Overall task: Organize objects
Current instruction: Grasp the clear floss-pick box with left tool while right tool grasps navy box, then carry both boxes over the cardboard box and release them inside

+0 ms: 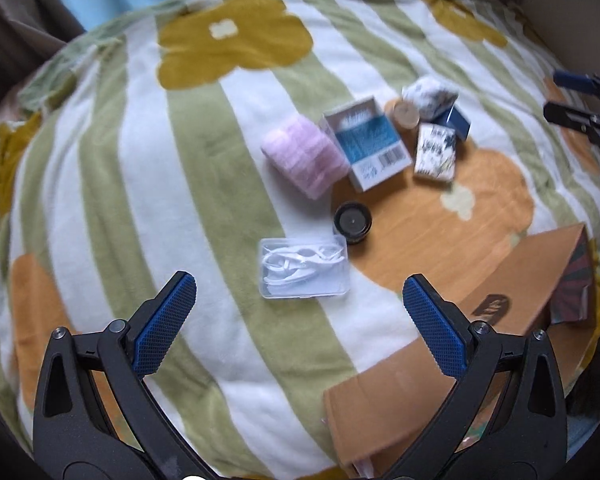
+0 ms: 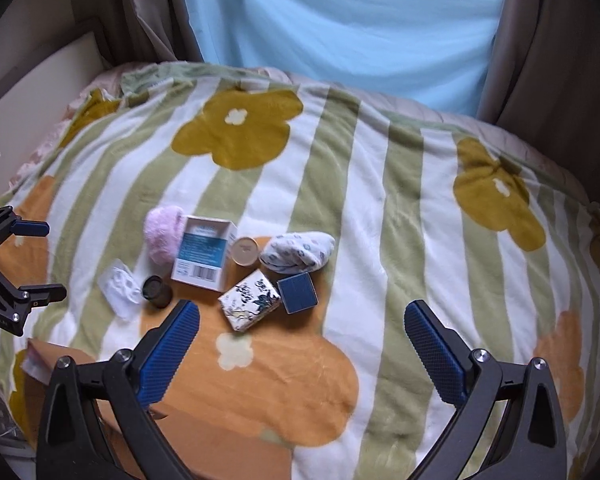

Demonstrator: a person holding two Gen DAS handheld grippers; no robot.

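Cardboard box [image 1: 440, 360] lies nearest to us, at the near edge of the striped flower blanket [image 1: 100, 200], and we see nothing inside it, so we judge the organizing has hardly begun. Our left gripper [image 1: 298, 316] and right gripper [image 2: 302, 340] both hover above the blanket with jaws spread wide and nothing between them.

A little farther is the clear plastic case [image 1: 304, 268] with white pieces inside; its long axis runs left to right in the left view. Just beside it stands the small black jar [image 1: 353, 222], upright, its lid facing up.

Behind these the other things are gathered close together: the pink fluffy roll [image 1: 304, 156], touching the blue and white carton [image 1: 366, 142], whose long axis points away from us and a little to the left. Then come the floral box [image 1: 434, 152], the dark blue box [image 2: 298, 293], the round beige tub [image 2: 245, 251], and the white patterned sock [image 2: 298, 256], which lies across.

All of these remain to be sorted, as we judge.
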